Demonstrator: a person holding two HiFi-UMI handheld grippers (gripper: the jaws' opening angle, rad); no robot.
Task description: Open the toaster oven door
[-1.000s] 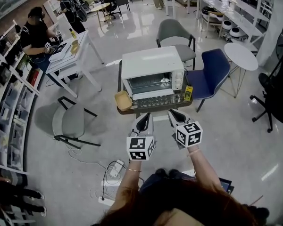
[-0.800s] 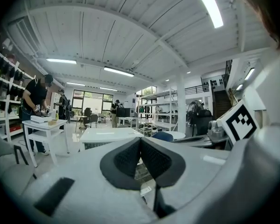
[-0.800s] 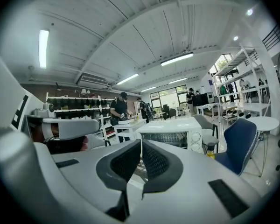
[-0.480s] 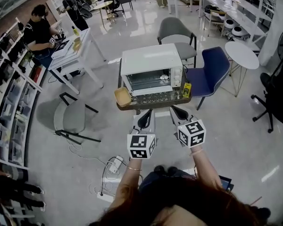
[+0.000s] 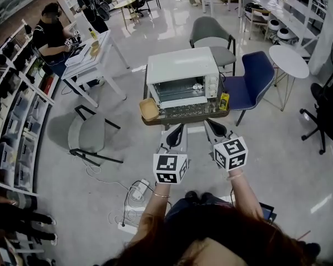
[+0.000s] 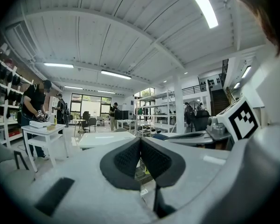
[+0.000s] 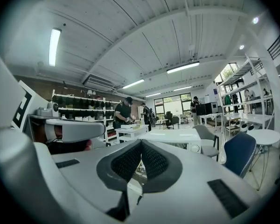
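A white toaster oven (image 5: pixel 182 77) stands on a small glass-topped table (image 5: pixel 184 115), its glass door facing me and closed. My left gripper (image 5: pixel 177 132) hovers just short of the table's near edge, jaws shut with nothing between them. My right gripper (image 5: pixel 213 127) sits beside it to the right, also shut and empty. In the left gripper view the dark pads (image 6: pixel 140 158) meet, and the right gripper (image 6: pixel 210 135) shows at the right. In the right gripper view the pads (image 7: pixel 141 161) touch, with the oven (image 7: pixel 177 138) beyond them.
A tan tray (image 5: pixel 148 109) lies at the table's left end and a yellow item (image 5: pixel 224 101) at its right. A blue chair (image 5: pixel 251 84) and grey chair (image 5: pixel 212 39) stand behind; another grey chair (image 5: pixel 86 134) is left. Cables and a power strip (image 5: pixel 136 192) lie on the floor.
The whole scene has shifted slightly right and up in the head view; both grippers have edged closer to the table's front. The oven door stays closed.
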